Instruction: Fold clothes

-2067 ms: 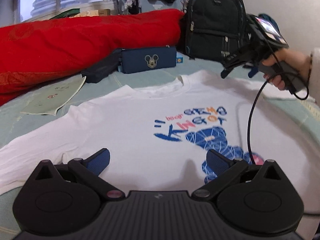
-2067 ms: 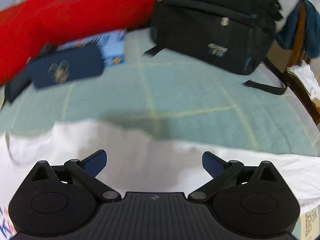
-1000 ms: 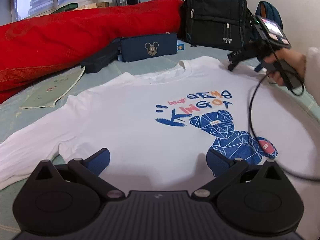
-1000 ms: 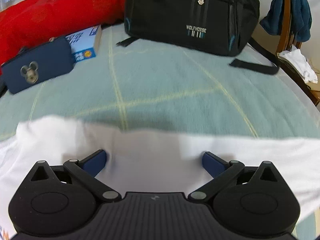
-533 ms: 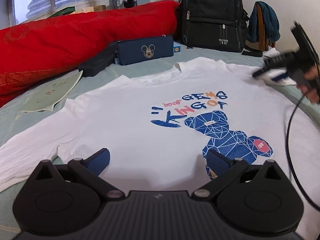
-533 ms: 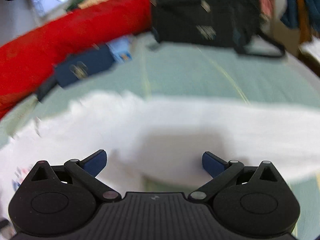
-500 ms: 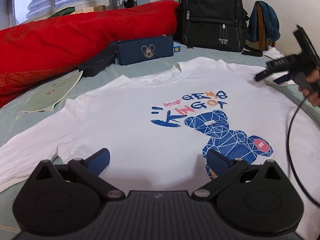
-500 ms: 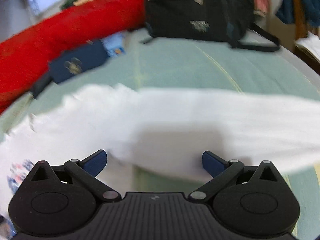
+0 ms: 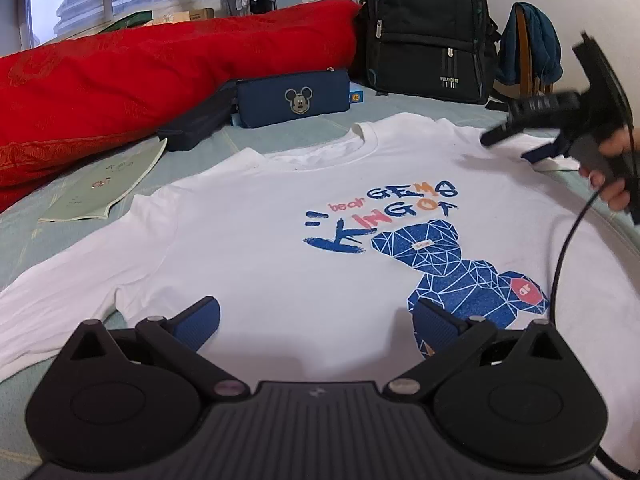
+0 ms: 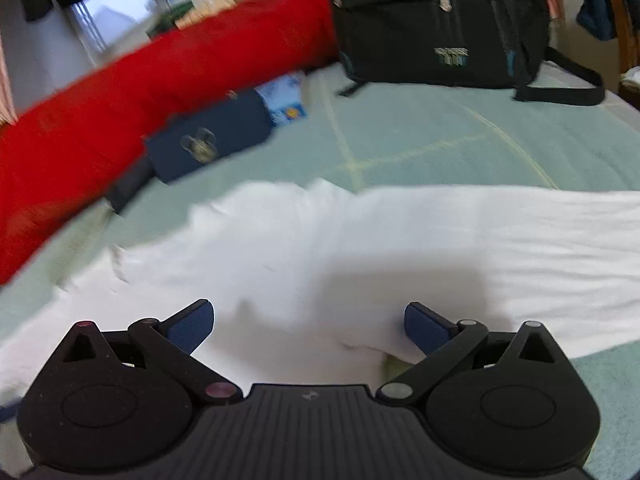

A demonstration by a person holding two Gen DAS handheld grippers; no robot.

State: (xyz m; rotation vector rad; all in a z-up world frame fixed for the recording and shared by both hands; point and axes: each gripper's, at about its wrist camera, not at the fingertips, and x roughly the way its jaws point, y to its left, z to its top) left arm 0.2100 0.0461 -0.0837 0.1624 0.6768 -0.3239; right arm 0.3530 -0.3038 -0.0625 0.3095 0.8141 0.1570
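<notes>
A white long-sleeved T-shirt (image 9: 280,240) with a blue bear print lies flat, face up, on a pale green bed (image 9: 24,232). My left gripper (image 9: 316,320) is open and empty, low over the shirt's lower body. My right gripper (image 9: 520,146) shows in the left wrist view, open, just above the shirt's right shoulder. In the right wrist view, which is blurred, the right gripper (image 10: 308,324) is open over the white shirt (image 10: 400,240), near the armpit and sleeve. I cannot tell whether it touches the cloth.
A red quilt (image 9: 120,80) runs along the back left. A navy Mickey pencil case (image 9: 292,96), a black backpack (image 9: 424,32) and a green booklet (image 9: 104,180) lie beyond the shirt. A chair with a blue garment (image 9: 528,48) stands at the back right.
My right gripper has moved toward me along the shirt's right shoulder and turned left. My left gripper has stayed still. Both remain open.
</notes>
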